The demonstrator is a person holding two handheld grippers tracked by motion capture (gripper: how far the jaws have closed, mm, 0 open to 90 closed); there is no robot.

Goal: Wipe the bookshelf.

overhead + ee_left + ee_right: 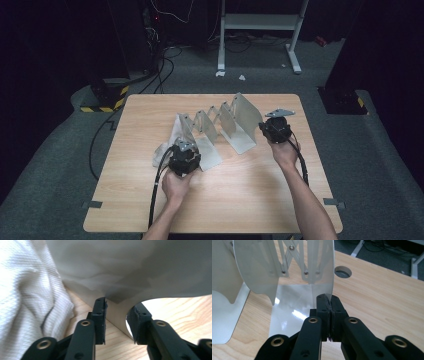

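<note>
Rack (220, 127), a metal expanding one with scissor links, is seen stretched open across the table (240, 200). Its end plate (287, 270) is pinched at the edge by the right gripper (329, 305); jaws are pressed together on the thin sheet, which rises just ahead of and above the tips. The opposite end plate (140, 272) is met by the left gripper (117, 312): jaws are apart, the plate's lower edge lies between them, no squeeze is made yet. A white cloth (27, 295) is bunched just outside the left jaw, touching the plate or close against it; which cannot be told.

Progress, as judged: the rack appears mostly extended, one end secured, the other only straddled. Left to do is probably closing the left jaws and pulling or pushing the ends; whether spreading or collapsing is meant cannot be told.

Surface: pale wood-grain table, smooth, with a round cable hole (343, 271) beyond the right jaws. Room: dark, grey carpet, a white frame stand (260, 30) and loose cables (165, 65) on the floor past the table.
</note>
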